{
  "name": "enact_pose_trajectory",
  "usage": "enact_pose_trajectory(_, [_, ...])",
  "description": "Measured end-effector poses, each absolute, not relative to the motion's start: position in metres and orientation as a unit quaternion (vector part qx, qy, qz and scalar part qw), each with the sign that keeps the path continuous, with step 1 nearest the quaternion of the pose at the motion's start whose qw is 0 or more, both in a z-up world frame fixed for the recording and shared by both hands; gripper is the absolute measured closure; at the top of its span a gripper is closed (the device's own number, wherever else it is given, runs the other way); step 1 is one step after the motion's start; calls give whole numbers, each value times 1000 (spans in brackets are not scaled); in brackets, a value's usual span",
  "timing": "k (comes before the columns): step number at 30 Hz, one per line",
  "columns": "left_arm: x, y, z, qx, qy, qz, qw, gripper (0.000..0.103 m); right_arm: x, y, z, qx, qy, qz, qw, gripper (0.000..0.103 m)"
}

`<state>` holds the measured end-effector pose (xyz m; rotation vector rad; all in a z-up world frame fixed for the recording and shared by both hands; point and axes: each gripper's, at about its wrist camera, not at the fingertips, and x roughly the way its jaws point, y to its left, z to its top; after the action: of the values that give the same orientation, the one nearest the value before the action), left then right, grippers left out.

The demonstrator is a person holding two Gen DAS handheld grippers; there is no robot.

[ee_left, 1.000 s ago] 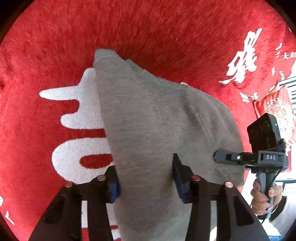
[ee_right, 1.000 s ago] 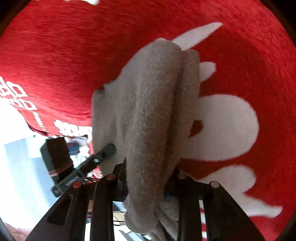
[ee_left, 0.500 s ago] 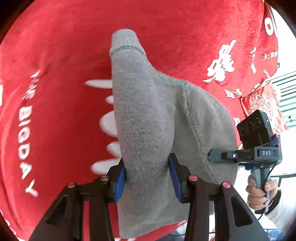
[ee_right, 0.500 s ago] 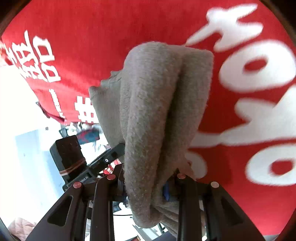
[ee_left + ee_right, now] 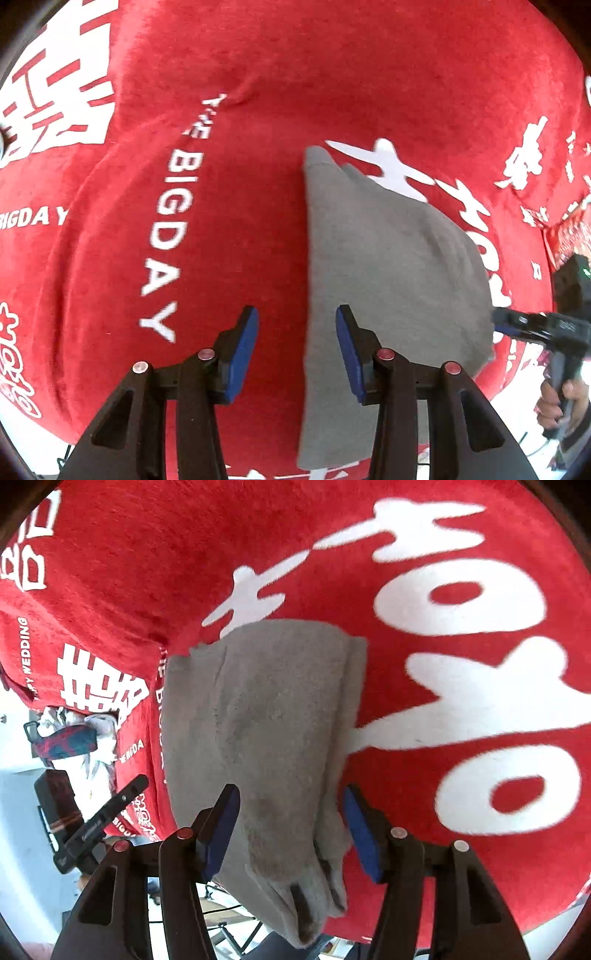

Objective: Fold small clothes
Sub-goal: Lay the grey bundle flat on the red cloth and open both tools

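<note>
Left wrist view: the left gripper [image 5: 295,350] stands open with only red cloth [image 5: 229,229] between its blue pads, and the folded grey garment [image 5: 388,258] lies flat just right of its right finger; the right gripper [image 5: 517,326] shows at the far right, held by a hand [image 5: 557,406]. Right wrist view: the right gripper [image 5: 291,830] is opening, its pads clear of the grey garment [image 5: 266,716], which lies between and ahead of the fingers.

A plush red cloth with large white lettering [image 5: 332,92] covers the whole work surface, printed with "THE BIGDAY" and white characters. At its left edge in the right wrist view lies a crumpled bundle of dark red, navy and white fabric [image 5: 70,738].
</note>
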<state>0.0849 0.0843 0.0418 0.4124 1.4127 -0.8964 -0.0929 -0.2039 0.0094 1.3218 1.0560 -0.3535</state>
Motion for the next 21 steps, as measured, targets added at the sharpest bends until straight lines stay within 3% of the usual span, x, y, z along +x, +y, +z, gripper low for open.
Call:
enact_pose_trajectory(1, [85,84,40,182,624,-393,650,58,-94,-203,9,588,460,-150,648,68])
enact_pose_trajectory(4, [70,73,32,200,622,-397,645,58,-89,-194,3,591,471,-136,641,94])
enact_pose_trajectory(10, [31,64,22,250,605,-393,645,56,-92,-187,-2,484,547,-183,657,95])
enact_pose_trajectory(13, [20,64,19,269,593,-380,657,40,-101,-184,-21,482,559,-189,647,95])
enact_pose_trajectory(21, [16,63,28,291,588,-361,662,40,-101,-175,3,462,567,-219,646,94])
